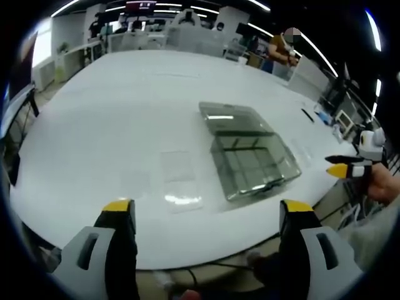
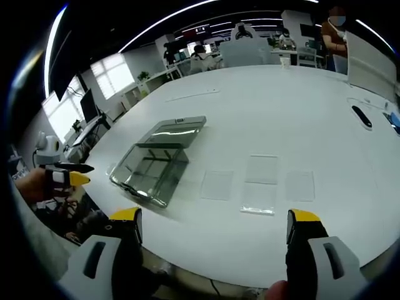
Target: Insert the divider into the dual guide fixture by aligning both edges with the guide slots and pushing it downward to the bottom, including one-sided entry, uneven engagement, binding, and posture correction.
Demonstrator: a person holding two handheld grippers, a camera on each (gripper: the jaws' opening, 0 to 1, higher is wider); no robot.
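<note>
Both tongs [image 1: 208,215] [image 2: 214,225] are held wide apart, nothing gripped. The clear fixture [image 1: 250,153] [image 2: 156,159] is seen mid-frame on the white desk [image 1: 112,106] [image 2: 281,106], with perhaps four clear dividers [image 2: 259,181] nearby.

An open-plan office or lab: a large white table [image 1: 112,119] fills the foreground, long ceiling strip lights [image 2: 162,28] run overhead, rows of desks with monitors [image 2: 199,51] stand beyond its far edge, and bright windows [image 2: 112,75] line 1 wall.
</note>
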